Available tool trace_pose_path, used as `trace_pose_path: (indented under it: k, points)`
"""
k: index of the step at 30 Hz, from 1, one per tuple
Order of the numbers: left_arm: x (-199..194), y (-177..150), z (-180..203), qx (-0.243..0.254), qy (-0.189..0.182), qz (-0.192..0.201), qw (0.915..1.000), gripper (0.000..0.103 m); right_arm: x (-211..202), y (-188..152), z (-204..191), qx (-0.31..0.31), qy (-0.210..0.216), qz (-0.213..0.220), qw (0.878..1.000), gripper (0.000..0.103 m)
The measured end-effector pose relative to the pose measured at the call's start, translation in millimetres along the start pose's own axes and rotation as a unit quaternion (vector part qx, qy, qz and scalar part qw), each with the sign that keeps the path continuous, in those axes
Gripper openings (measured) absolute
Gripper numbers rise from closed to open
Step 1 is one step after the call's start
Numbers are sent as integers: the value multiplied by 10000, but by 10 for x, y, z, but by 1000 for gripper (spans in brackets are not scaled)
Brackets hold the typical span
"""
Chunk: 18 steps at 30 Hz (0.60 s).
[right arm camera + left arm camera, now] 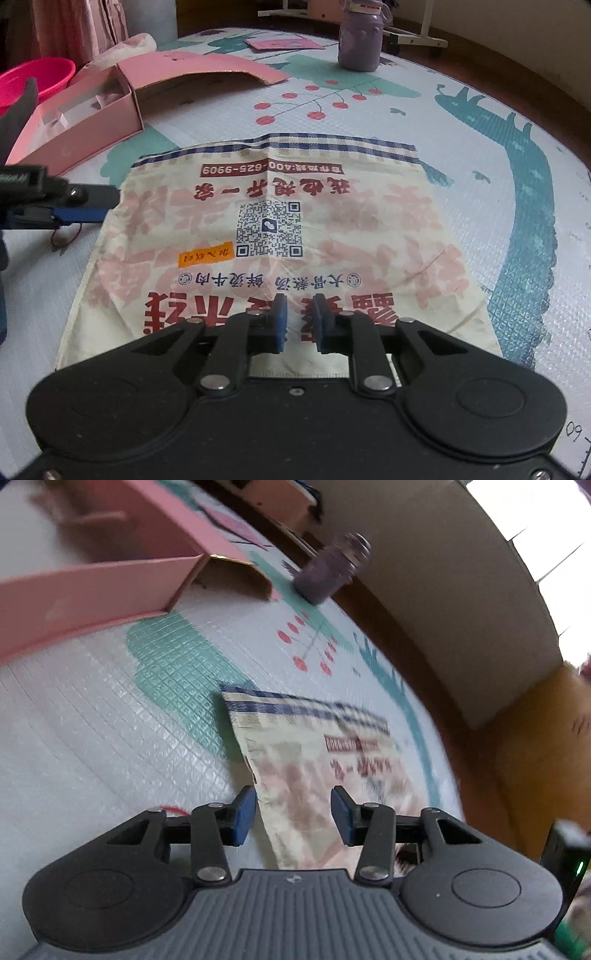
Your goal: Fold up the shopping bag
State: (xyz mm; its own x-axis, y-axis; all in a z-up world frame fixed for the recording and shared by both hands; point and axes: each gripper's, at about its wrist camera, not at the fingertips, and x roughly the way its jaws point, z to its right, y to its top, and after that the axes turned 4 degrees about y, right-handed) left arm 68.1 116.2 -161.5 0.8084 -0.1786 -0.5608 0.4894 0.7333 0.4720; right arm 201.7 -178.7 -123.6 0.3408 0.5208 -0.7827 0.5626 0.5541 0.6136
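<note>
Lying flat mid-mat, the cream printed shopping bag point(273, 236) sits between my narrow, empty right tongs point(299, 321) and wider, empty left tongs point(293, 816); pink cardboard box point(92, 110) and purple bottle point(360, 44) stand beyond.

A home, by the look of it, likely a living room or bedroom floor. A padded play mat point(424, 122) printed with cherries, teal animals and green patches covers a wooden floor point(532, 746). On the mat sit an open pink cardboard box point(92, 122) and a lilac water bottle point(360, 44). A pink plastic basin point(44, 77) stands beside it, with pink fabric point(74, 29) hanging behind and a plain wall point(461, 602) with skirting.
</note>
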Motion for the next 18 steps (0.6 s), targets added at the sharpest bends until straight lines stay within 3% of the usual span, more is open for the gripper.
trace_pose_path:
  k: [6,12,14,15,17,18]
  points:
    - [100,23,-82,-338,-199,60,9992,33,21,12,11,92,79,54,9999,16]
    - [185,-50,-88,-556,-810,-228,9949,34,8,13,66,185,184,61,9996,16]
    - [187,-74,-34,-401,-747,-265,9961,33,8,9,65,191,181,64,9996,16]
    - [192,-85,10,-235,-663,-297,9971,31,9,9,61,187,175,63,9997,16]
    - [204,-109,83,39,-539,-367,9979,11,8,9,68,232,183,70,9995,16]
    - [212,-152,118,131,-513,-396,9978,7,7,9,76,273,196,77,9994,16]
